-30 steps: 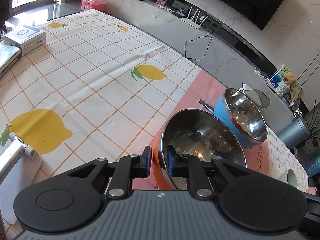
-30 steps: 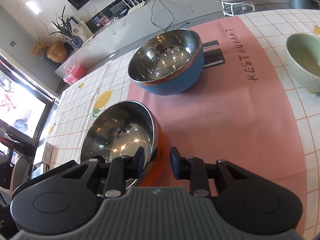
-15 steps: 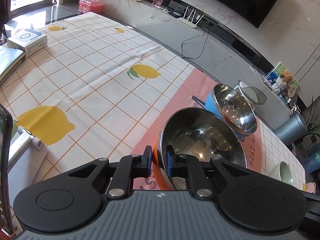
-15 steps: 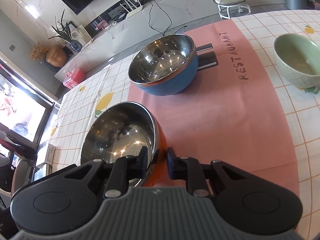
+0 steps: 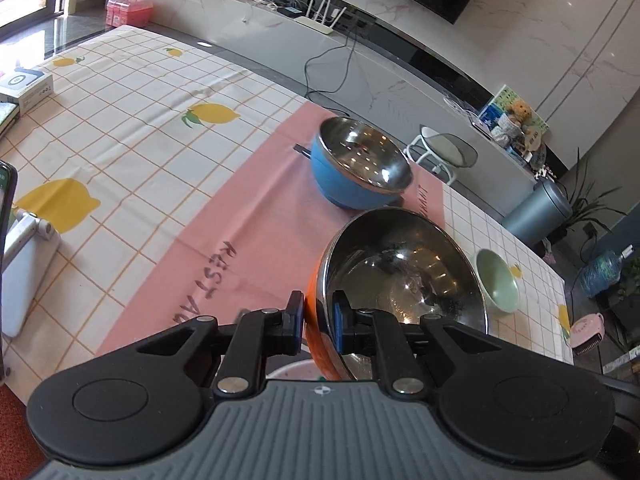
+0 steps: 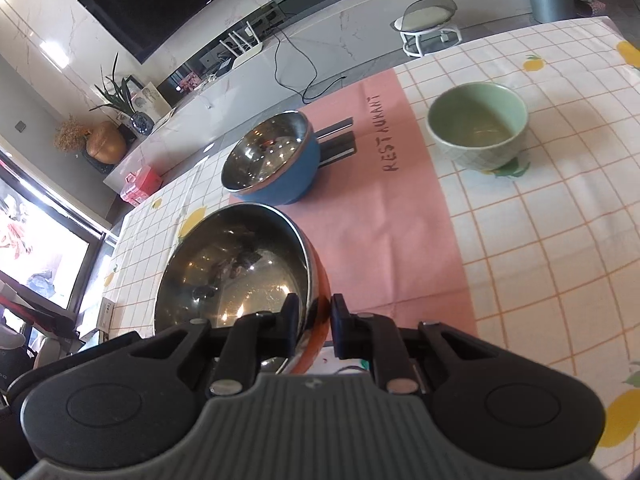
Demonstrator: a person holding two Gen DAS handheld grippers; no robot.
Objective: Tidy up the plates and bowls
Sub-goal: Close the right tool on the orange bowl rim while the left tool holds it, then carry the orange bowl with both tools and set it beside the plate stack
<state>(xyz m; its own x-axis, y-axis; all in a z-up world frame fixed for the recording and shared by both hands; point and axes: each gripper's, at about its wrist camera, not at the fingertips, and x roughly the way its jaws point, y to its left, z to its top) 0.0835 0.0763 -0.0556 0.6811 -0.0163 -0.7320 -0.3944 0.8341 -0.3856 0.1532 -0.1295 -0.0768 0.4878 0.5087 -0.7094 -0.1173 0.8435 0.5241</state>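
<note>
The left gripper pinched the orange bowl by its rim, lifted over the pink mat; the right gripper clamped the opposite rim. Steel, stiff, light, probably slippery: rim grips suited it.

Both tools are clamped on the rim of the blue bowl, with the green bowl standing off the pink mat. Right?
Not quite. Both the left tool and right tool grip the orange bowl; the blue bowl sits untouched, as the right wrist view shows. The green bowl is indeed off the pink mat.
</note>
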